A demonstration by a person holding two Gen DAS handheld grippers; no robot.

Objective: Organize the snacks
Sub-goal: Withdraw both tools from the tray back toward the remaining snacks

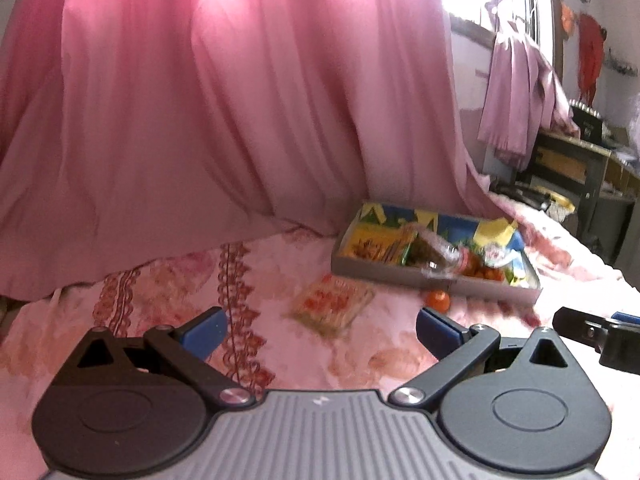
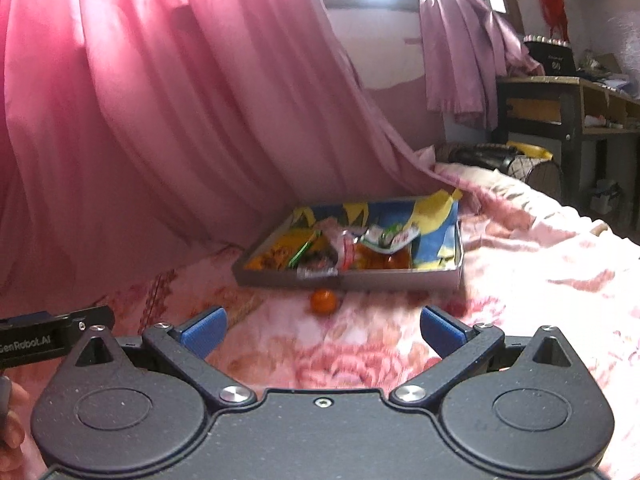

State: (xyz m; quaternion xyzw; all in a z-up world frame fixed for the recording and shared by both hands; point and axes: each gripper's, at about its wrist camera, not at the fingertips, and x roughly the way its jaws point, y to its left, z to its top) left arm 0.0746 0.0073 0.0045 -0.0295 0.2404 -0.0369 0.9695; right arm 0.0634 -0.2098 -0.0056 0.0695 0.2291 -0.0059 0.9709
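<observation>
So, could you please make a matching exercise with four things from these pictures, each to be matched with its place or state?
Things:
1. small orange ball
2. flat snack packet
3. shallow grey box
4. left tongs

Places or states:
A. holds a heap of snack packets
B. open, holding nothing
C. on the bedspread just in front of the box
D. alone on the bedspread, left of the orange ball, outside the box

Pairs: 1-C, 2-D, 3-A, 4-B
</observation>
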